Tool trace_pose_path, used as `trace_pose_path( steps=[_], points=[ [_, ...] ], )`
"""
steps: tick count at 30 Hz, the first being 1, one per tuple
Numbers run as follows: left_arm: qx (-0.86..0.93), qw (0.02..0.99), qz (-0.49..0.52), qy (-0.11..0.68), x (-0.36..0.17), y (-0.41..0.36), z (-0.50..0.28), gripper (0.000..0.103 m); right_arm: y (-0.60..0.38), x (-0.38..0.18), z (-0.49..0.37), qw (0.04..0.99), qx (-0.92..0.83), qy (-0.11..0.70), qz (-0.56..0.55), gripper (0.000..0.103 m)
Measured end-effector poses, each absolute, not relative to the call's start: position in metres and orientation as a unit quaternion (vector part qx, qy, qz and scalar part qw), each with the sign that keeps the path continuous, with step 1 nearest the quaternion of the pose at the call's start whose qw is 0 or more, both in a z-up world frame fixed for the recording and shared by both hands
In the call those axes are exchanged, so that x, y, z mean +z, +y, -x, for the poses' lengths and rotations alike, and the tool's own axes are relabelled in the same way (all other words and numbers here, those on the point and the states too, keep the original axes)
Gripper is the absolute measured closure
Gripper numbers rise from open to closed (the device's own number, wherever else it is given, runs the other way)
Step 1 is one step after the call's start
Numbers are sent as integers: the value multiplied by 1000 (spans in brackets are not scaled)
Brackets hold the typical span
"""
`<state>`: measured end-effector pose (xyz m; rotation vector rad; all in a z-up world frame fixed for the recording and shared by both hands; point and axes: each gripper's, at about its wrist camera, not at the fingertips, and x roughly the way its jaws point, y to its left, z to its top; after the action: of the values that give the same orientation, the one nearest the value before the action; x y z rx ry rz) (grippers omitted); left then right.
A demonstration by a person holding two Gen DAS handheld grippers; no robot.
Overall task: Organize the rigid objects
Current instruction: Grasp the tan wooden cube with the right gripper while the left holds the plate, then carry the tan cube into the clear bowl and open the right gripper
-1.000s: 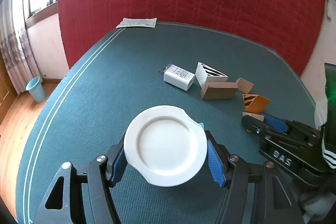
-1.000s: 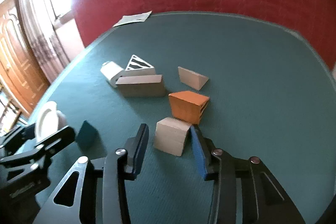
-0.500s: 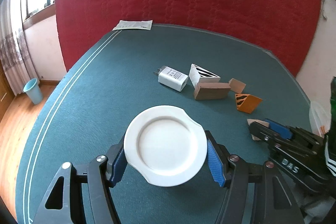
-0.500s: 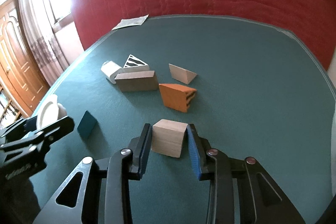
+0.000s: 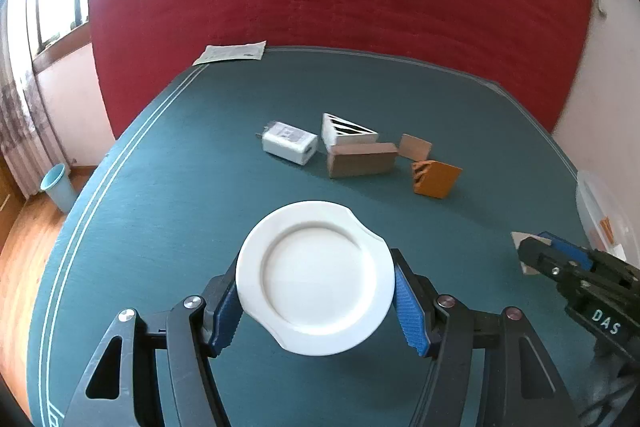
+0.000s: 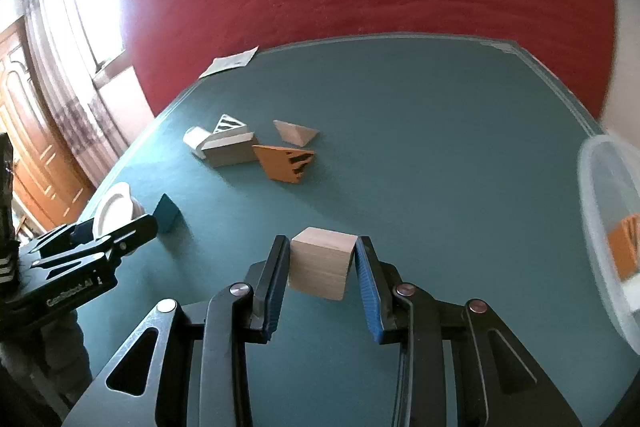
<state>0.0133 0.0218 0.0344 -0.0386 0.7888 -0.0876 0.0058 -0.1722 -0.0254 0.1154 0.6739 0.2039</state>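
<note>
green table point(image 5: 168, 211), white charger point(image 5: 290, 147), blocks, paper sheet point(image 5: 232, 51)

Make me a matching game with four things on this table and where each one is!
Things:
1. white plate
2. wooden cube
3. white charger
4. sheet of paper

Places:
A. at the far edge of the green table
B. between the pads of the right gripper
C. lying on the table beside the striped white wedge
D. between the pads of the left gripper

Pairs: 1-D, 2-B, 3-C, 4-A
</note>
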Motion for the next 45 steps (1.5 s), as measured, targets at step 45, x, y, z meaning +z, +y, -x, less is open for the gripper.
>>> trace_pose_path(
  steps=[45],
  points=[
    [-135, 911, -72, 384, 40, -124, 17, 35, -416, -25, 95, 943, -129, 259, -166, 68]
  ],
)
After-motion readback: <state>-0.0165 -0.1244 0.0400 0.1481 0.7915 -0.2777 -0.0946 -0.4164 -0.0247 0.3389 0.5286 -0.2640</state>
